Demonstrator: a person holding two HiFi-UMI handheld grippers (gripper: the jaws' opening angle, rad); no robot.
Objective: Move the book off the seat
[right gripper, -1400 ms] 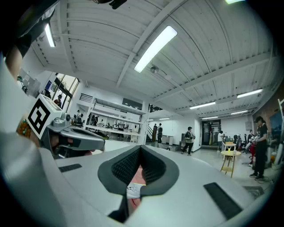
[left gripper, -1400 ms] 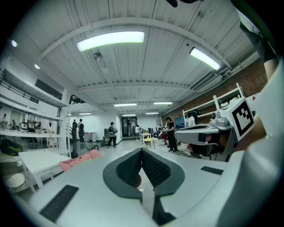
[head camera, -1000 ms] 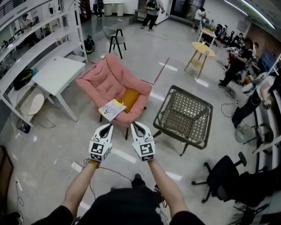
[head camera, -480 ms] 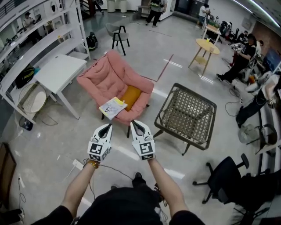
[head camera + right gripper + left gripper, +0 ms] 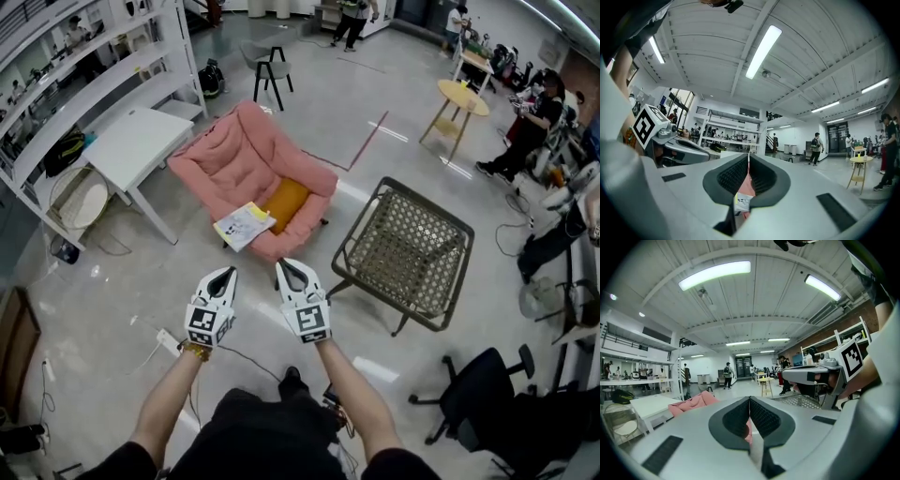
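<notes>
The right gripper [image 5: 748, 161] had its jaws closed, tips touching, with nothing between them. Through the slit below the tips showed a strip of the pink chair [image 5: 748, 185] and a corner of the book [image 5: 742, 203] lying on it. The left gripper [image 5: 712, 157] hung alongside at the left, with white shelving [image 5: 733, 136] beyond.

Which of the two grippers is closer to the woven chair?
Right. In the head view the right gripper hangs just left of the woven chair, short of its frame. The left gripper is farther left, beyond the right one.

On pink chair [image 5: 246, 159] seat: book [image 5: 244, 225], probably orange cushion [image 5: 284, 202].
</notes>
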